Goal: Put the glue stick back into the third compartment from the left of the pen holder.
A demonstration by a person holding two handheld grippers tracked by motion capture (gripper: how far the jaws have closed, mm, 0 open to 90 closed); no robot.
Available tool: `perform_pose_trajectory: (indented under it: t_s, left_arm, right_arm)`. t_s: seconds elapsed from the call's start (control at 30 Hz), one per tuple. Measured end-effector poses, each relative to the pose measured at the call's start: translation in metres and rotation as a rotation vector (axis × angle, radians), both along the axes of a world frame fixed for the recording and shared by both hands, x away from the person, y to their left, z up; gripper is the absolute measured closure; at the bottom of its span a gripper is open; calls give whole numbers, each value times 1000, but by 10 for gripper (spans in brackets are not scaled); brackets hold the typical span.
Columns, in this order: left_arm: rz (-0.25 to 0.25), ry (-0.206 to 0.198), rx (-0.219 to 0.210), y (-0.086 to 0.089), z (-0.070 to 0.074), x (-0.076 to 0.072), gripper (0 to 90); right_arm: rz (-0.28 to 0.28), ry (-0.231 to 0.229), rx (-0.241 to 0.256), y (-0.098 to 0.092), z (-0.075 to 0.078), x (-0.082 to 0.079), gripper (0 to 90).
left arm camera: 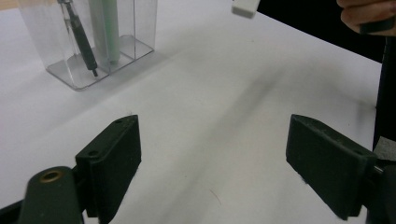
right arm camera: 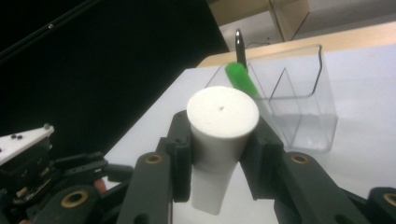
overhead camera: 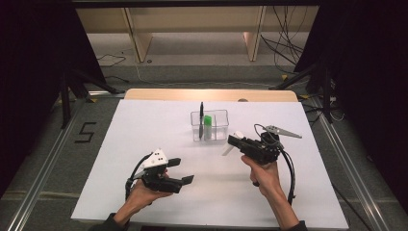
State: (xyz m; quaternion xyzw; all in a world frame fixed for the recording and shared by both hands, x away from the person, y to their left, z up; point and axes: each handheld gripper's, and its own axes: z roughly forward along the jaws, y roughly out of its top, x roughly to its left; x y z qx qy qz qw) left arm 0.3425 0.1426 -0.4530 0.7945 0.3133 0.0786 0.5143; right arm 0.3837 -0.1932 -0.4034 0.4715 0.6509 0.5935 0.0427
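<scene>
Fingers of the right gripper [right arm camera: 219, 154] clamp a white marker [right arm camera: 219, 140], held above the bench [overhead camera: 144, 134] just beside the clear organizer [overhead camera: 209, 126] holding a black pen [overhead camera: 201, 118] and green marker [overhead camera: 207, 126]. Left gripper [overhead camera: 183, 171] fingers stand apart, empty.

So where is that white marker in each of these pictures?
High view: the white marker sits right of centre, in the right gripper, just right of the clear box.
Left gripper view: its end is at the top edge, right of centre.
Right gripper view: centre, clamped between the jaws.
Shared landmark: the clear box with the green pen.
</scene>
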Motion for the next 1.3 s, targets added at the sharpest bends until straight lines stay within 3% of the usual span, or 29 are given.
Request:
perform_pose_trajectory:
  t_s: [0.6, 0.87, 1.1, 1.3]
  left_arm:
    - [34, 17, -24, 17, -5, -5, 163]
    - [41, 15, -21, 19, -5, -7, 163]
    - [47, -6, -35, 21, -6, -11, 163]
    - [44, 2, -43, 21, -7, -12, 164]
  right_arm:
    - [-37, -43, -60, 9, 31, 42, 675]
    - [-67, -44, -97, 12, 32, 58, 675]
    - [-94, -27, -122, 15, 32, 77, 675]
    - [-123, -8, -135, 16, 30, 91, 674]
